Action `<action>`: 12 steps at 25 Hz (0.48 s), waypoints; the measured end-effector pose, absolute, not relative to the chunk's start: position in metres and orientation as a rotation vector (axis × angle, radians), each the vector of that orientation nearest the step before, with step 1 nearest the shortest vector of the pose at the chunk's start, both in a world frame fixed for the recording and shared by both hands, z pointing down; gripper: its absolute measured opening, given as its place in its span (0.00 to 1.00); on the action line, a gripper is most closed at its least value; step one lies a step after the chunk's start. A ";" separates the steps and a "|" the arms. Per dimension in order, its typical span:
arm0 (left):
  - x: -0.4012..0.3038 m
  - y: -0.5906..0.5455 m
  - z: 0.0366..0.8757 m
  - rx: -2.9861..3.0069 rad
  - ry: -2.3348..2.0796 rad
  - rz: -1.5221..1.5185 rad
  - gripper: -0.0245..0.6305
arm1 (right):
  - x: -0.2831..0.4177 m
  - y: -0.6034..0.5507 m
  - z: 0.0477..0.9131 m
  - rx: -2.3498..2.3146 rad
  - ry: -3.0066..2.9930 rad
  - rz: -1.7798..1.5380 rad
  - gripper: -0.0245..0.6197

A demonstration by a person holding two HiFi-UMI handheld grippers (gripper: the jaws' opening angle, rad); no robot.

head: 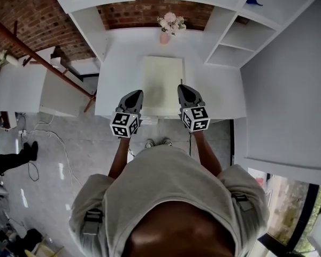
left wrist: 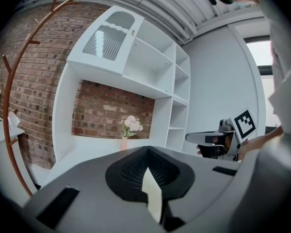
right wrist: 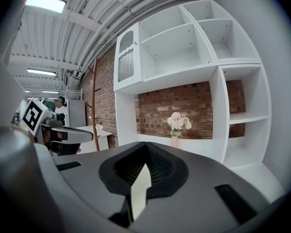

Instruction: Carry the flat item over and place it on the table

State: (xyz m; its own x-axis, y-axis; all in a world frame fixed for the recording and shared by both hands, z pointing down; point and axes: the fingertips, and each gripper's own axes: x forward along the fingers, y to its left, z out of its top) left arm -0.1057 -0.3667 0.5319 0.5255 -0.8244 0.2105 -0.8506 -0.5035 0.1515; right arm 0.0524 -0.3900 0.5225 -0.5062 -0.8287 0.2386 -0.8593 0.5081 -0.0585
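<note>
A pale cream flat item (head: 161, 84) hangs level over the white table (head: 117, 63) in the head view. My left gripper (head: 135, 95) is shut on its near left edge. My right gripper (head: 184, 90) is shut on its near right edge. Seen from the left gripper view, a cream sliver of the flat item (left wrist: 153, 193) is pinched between the dark pads of the left gripper (left wrist: 148, 171). The right gripper view shows the same: the flat item's edge (right wrist: 139, 188) is clamped in the right gripper (right wrist: 145, 166). Most of the item is hidden behind the jaws there.
A pink vase of flowers (head: 168, 28) stands at the table's far edge against a brick wall. White shelving (head: 246, 36) rises on the right. A wooden coat rack (head: 43, 63) and another white table (head: 21, 87) are to the left, with cables (head: 48, 138) on the floor.
</note>
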 end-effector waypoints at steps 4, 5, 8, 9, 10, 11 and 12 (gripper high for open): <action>-0.107 -0.373 0.520 2.546 -1.423 0.129 0.06 | 0.055 -0.395 0.515 1.481 -2.567 0.236 0.08; -0.108 -0.375 0.518 2.549 -1.427 0.121 0.06 | 0.056 -0.397 0.512 1.487 -2.566 0.229 0.08; -0.112 -0.381 0.512 2.550 -1.443 0.105 0.06 | 0.056 -0.400 0.506 1.502 -2.566 0.211 0.08; -0.114 -0.383 0.510 2.550 -1.450 0.099 0.06 | 0.056 -0.402 0.504 1.507 -2.567 0.203 0.08; -0.115 -0.385 0.509 2.550 -1.456 0.092 0.06 | 0.057 -0.404 0.502 1.513 -2.569 0.197 0.08; -0.116 -0.386 0.508 2.550 -1.462 0.086 0.06 | 0.057 -0.405 0.501 1.519 -2.570 0.193 0.08; -0.117 -0.387 0.507 2.550 -1.466 0.079 0.06 | 0.058 -0.406 0.501 1.526 -2.571 0.192 0.08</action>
